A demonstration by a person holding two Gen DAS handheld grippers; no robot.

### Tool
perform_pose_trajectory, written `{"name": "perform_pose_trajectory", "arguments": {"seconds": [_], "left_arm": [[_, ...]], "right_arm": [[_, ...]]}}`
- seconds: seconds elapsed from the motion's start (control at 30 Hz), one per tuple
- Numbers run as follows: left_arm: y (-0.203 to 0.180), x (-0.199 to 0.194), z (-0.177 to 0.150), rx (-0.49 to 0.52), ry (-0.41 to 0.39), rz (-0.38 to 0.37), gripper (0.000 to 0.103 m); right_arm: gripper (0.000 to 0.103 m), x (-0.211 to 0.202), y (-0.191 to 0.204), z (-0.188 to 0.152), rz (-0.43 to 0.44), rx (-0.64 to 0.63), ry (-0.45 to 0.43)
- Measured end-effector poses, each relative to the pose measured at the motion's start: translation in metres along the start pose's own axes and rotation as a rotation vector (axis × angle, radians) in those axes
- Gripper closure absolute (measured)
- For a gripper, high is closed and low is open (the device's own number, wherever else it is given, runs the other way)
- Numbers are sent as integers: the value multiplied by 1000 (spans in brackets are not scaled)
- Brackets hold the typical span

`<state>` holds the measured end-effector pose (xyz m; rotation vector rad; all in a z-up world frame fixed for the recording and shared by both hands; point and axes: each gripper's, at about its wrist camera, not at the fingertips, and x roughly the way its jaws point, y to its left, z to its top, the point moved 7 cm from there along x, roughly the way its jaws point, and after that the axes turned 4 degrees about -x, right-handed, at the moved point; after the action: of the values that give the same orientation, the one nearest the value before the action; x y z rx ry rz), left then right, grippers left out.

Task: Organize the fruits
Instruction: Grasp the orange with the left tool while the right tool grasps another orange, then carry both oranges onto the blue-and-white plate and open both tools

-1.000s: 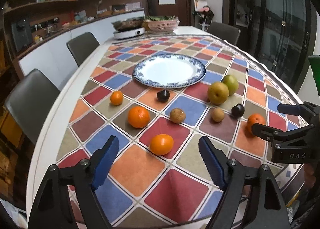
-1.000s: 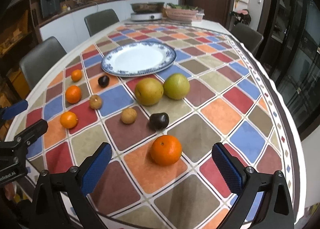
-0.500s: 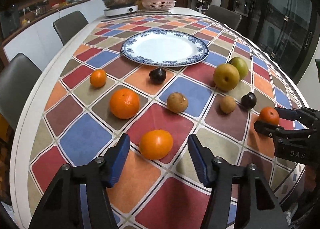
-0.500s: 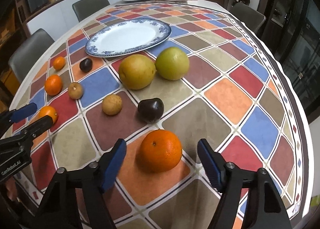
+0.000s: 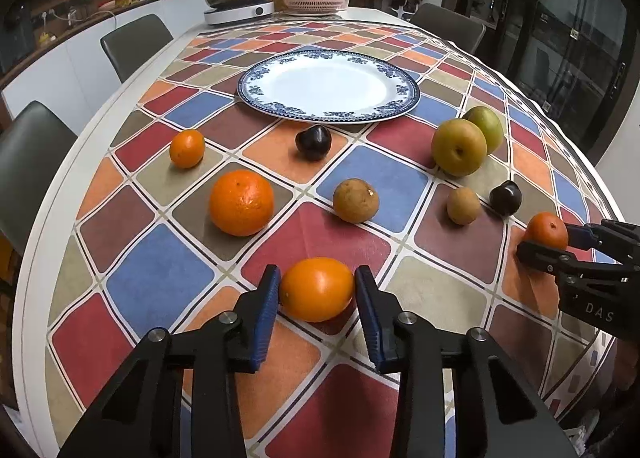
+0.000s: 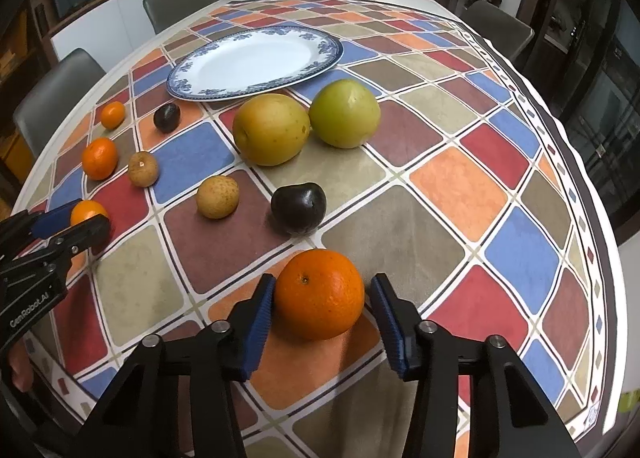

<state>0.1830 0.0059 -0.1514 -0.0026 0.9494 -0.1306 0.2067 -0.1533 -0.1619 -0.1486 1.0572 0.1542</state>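
A blue-rimmed white plate (image 5: 328,87) lies empty at the table's middle; it also shows in the right wrist view (image 6: 256,62). Fruits lie loose in front of it. My left gripper (image 5: 317,300) is narrowed around a smooth orange (image 5: 316,289) on the cloth, pads touching or nearly touching its sides. My right gripper (image 6: 320,312) brackets a dimpled orange (image 6: 319,294); the left pad touches it, the right pad stands slightly off. Other fruits: a big orange (image 5: 241,203), a small orange (image 5: 187,148), two dark plums (image 5: 313,142) (image 6: 298,208), two brown fruits (image 5: 355,200) (image 6: 217,196), a yellow pear (image 6: 271,129), a green apple (image 6: 344,113).
A checked cloth (image 5: 384,174) covers the oval table. An induction cooker with a pan (image 5: 239,7) and a pink basket (image 5: 314,0) stand at the far end. Grey chairs (image 5: 136,43) line the left side and far right. Glass doors run along the right.
Both grippers have moved forward and down and narrowed around their oranges: the left around the smooth orange, the right around the dimpled orange. The fruits have not moved.
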Motion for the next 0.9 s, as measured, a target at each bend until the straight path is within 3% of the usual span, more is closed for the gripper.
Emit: {"name": "perform_pose_trajectory", "arguments": {"seconds": [0.07,0.33,0.6,0.9], "left_arm": [[0,0,0,-3,0,1,65],[-4,-11,3,-3,-21,-12,66],[-15,-43,17,10,-87,-26,66],[-30,-73,53,65,-184,-27,66]], "right_arm": [[61,0,2,0,11,-4,-4],[62,-4,2,1,39,-4,-25],[62,-35,15,15,102,-73,-131],[62,-69,16,53,193,-101,-226]]}}
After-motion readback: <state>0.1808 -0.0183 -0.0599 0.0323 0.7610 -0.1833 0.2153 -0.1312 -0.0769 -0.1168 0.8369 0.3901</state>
